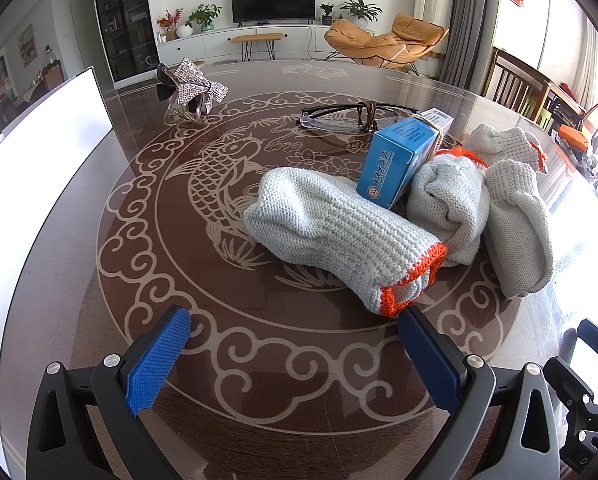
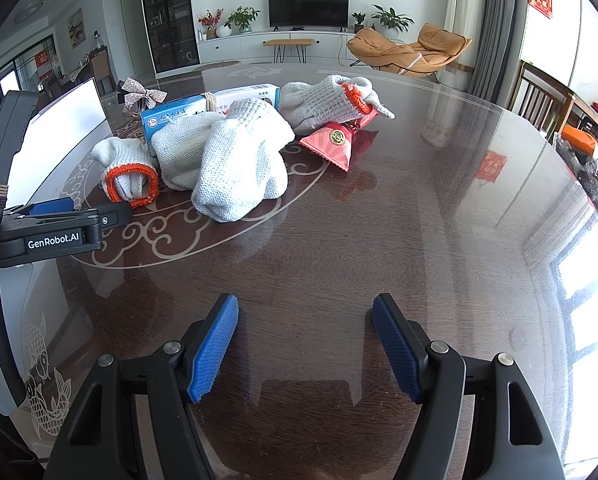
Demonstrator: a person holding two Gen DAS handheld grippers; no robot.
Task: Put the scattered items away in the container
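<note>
Several grey knit gloves with orange cuffs [image 1: 339, 232] lie in a heap on the dark round table [image 1: 259, 360], also seen in the right wrist view [image 2: 239, 168]. A blue medicine box [image 1: 399, 160] leans among them [image 2: 179, 114]. Black glasses [image 1: 351, 118] and a sparkly bow clip [image 1: 195, 86] lie beyond. A pink folded packet [image 2: 333, 146] lies by the gloves. A white container [image 1: 39, 152] stands at the left [image 2: 63, 128]. My left gripper [image 1: 295, 344] is open just before the nearest glove cuff. My right gripper [image 2: 305, 344] is open and empty over bare table.
The left gripper's body [image 2: 51, 232] shows at the left of the right wrist view. Wooden chairs [image 2: 539, 100] stand at the table's right side. A TV, plants and an orange lounge chair are in the room behind.
</note>
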